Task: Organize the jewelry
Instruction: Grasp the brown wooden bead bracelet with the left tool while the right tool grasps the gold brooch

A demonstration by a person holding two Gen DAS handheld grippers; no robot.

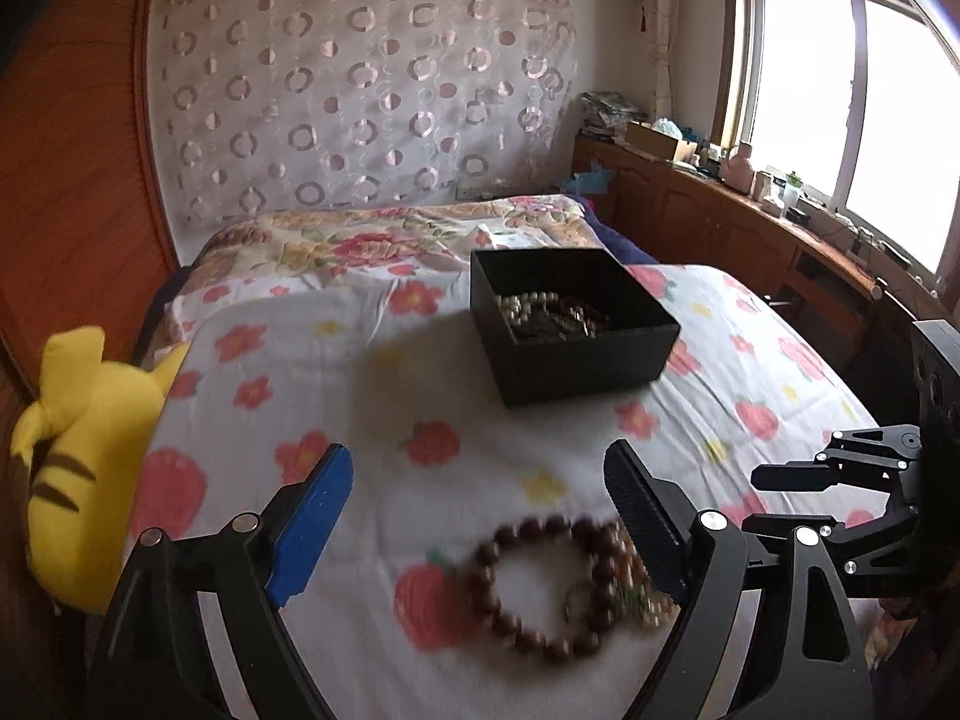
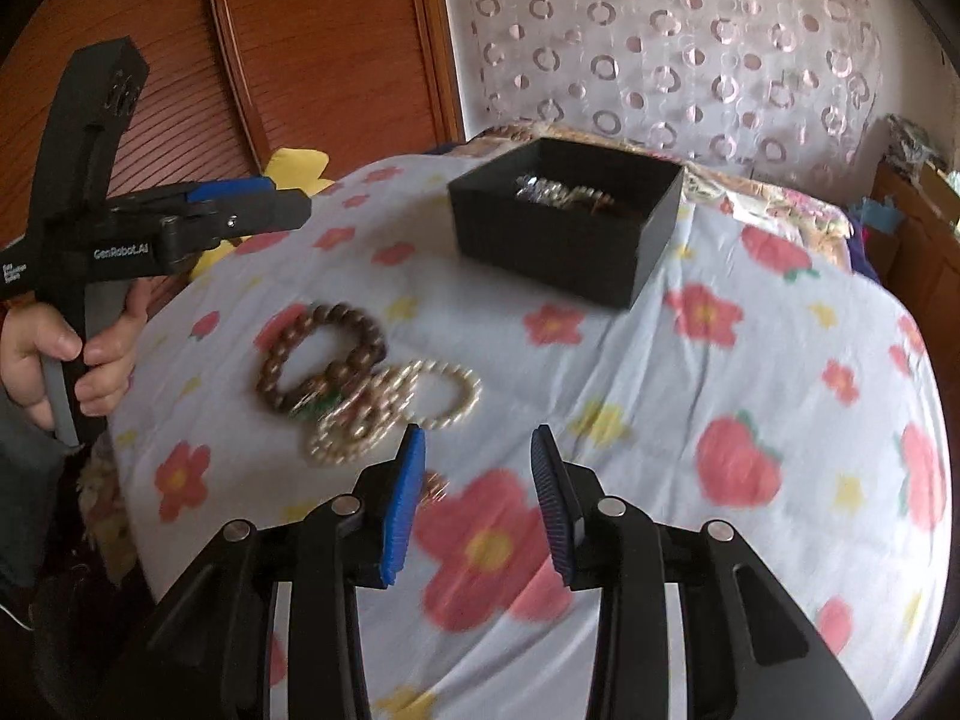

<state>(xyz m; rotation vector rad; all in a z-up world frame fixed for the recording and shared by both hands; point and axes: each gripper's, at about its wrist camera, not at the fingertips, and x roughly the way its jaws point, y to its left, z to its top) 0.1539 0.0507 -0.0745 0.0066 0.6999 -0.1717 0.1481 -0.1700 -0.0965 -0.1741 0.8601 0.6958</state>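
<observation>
A black open box [image 1: 576, 324] [image 2: 570, 219] sits on the flowered bed sheet and holds several pieces of jewelry. A brown wooden bead bracelet [image 1: 528, 588] [image 2: 324, 354] lies on the sheet, touching a pearl bracelet [image 2: 408, 408] [image 1: 651, 609]. A small ring [image 2: 433, 491] lies by my right gripper's left finger. My left gripper [image 1: 480, 468] is open and empty, hovering just above the bead bracelet. My right gripper [image 2: 477, 438] is open and empty, just right of the pearl bracelet. Each gripper also shows in the other's view: the left one [image 2: 282, 204] and the right one [image 1: 780, 474].
A yellow striped plush toy [image 1: 78, 456] lies at the bed's left edge. A folded floral quilt [image 1: 384, 240] lies behind the box. A wooden wardrobe stands on the left, and a cluttered wooden counter [image 1: 750, 198] runs under the window on the right.
</observation>
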